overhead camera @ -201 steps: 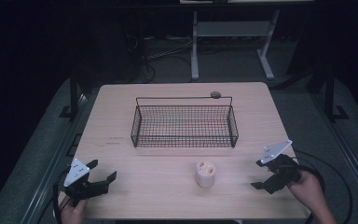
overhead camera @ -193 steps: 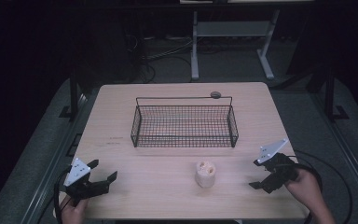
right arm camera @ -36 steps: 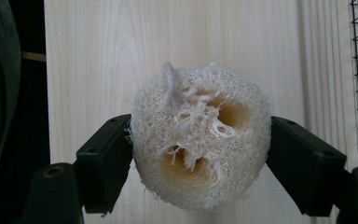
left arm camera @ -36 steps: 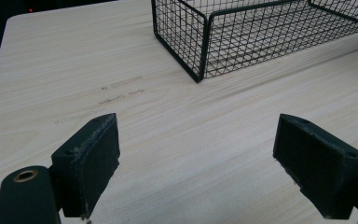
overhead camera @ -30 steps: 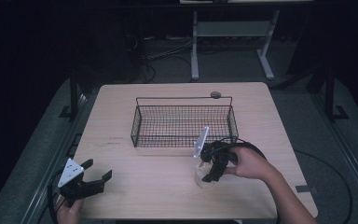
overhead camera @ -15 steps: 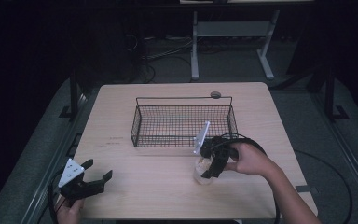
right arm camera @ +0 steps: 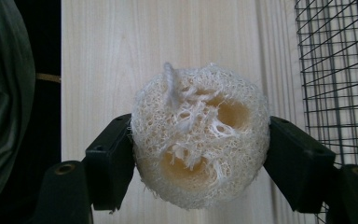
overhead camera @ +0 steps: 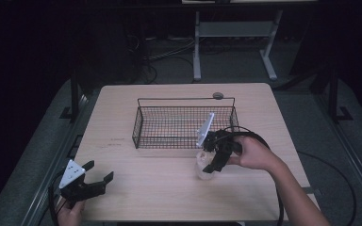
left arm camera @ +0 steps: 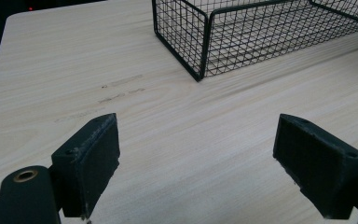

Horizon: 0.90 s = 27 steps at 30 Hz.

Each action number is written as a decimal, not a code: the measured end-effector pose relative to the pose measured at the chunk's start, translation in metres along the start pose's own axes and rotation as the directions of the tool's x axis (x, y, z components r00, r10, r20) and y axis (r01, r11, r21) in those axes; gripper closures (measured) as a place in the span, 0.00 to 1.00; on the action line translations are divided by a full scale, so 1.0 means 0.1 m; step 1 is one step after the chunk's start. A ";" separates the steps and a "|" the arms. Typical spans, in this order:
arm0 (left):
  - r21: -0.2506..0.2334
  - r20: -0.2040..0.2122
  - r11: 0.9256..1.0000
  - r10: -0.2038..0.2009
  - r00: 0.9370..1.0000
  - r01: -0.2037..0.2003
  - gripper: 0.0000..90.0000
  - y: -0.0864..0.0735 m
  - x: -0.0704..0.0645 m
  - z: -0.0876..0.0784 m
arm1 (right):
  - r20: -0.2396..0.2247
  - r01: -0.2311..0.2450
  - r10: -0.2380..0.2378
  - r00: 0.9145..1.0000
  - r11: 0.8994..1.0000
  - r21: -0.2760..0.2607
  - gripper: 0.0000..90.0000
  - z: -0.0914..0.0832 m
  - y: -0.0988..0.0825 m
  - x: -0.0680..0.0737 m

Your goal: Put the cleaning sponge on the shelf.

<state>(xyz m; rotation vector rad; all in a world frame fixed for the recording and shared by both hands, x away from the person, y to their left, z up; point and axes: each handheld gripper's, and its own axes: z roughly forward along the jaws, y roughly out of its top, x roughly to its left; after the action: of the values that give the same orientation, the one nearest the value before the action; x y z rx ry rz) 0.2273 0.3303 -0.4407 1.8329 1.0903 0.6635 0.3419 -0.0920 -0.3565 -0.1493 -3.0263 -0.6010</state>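
A pale, fibrous loofah sponge [overhead camera: 202,169] stands on the wooden table [overhead camera: 146,193], just in front of a black wire basket [overhead camera: 184,99]. My right gripper [overhead camera: 209,164] comes down on it from the right. In the right gripper view both jaws press against the sides of the loofah [right arm camera: 200,135], and my right gripper [right arm camera: 199,161] is shut on it, with the basket [right arm camera: 335,70] at the right edge. My left gripper [overhead camera: 99,170] rests open near the table's front left corner. The left gripper [left arm camera: 196,172] holds nothing, and the basket [left arm camera: 205,46] lies beyond it.
A small dark round disc [overhead camera: 218,95] lies at the table's back edge behind the basket. The right gripper's cable [overhead camera: 264,141] loops over the hand. Dark floor, cables and a white stand [overhead camera: 235,33] lie beyond the table.
My right gripper has come from the table's front right edge to the loofah at the centre and closed its jaws on it. The left gripper has shifted slightly.
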 end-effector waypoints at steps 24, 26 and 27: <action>0.000 0.000 1.000 0.002 1.000 -0.002 0.15 0.00 0.01 0.00 | 0.001 -0.020 0.020 1.000 1.000 -0.003 0.31 -0.14 0.09 -0.18; 0.000 -0.001 1.000 0.001 1.000 -0.001 0.15 0.00 0.01 0.00 | 0.001 -0.022 0.022 1.000 1.000 -0.001 0.32 -0.15 0.09 -0.20; 0.000 -0.001 1.000 0.000 1.000 0.000 0.15 0.00 0.01 0.00 | -0.001 -0.025 0.025 1.000 1.000 0.000 0.32 -0.16 0.09 -0.20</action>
<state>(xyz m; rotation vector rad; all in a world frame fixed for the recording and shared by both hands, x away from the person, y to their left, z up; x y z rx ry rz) 0.2277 0.3312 -0.4405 1.8330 1.0906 0.6643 0.3636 -0.0911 -0.3399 -0.1869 -3.0191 -0.5986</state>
